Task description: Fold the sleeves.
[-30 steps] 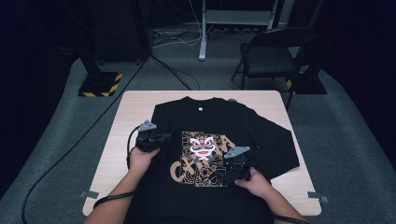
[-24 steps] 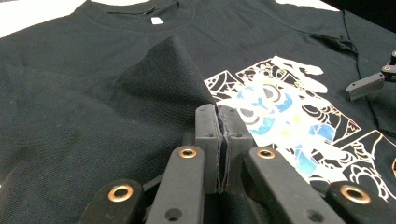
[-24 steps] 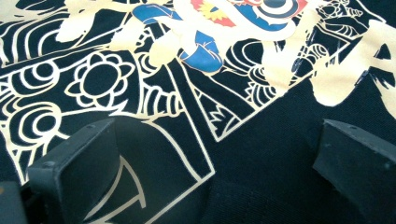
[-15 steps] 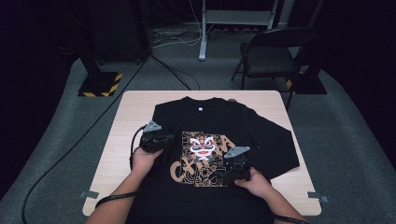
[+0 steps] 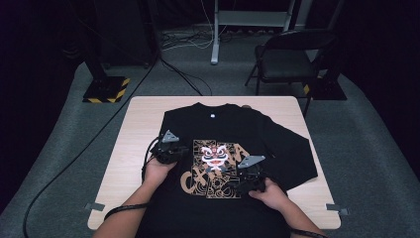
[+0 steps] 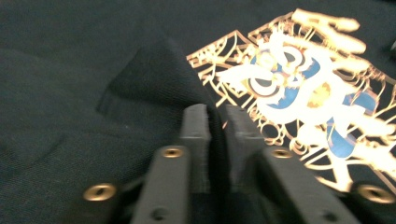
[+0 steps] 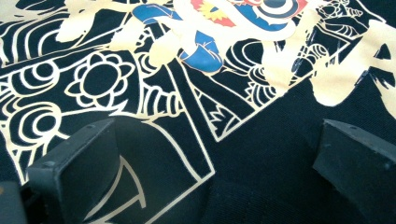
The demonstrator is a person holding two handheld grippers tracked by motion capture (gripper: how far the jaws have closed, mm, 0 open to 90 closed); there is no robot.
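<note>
A black long-sleeved shirt (image 5: 233,129) with a gold print and a white lion face (image 5: 216,154) lies flat on the wooden table (image 5: 138,129). My left gripper (image 5: 186,151) rests on the shirt's left side, just left of the print. In the left gripper view its jaws (image 6: 216,122) stand a narrow gap apart and have just been opening. A raised fold of black fabric (image 6: 154,74) still sits between and beyond the tips. My right gripper (image 5: 233,186) lies low over the print's lower right, its jaws (image 7: 210,168) wide open with nothing between them.
The shirt's right sleeve (image 5: 292,158) is spread toward the table's right edge. Behind the table stand a dark folding chair (image 5: 287,64) and a stand base with yellow-black stripes (image 5: 106,89). A cable (image 5: 74,163) runs across the grey floor at the left.
My left gripper has moved right and lower, from the shirt's left edge toward the print. The right hand and gripper have stayed put.
</note>
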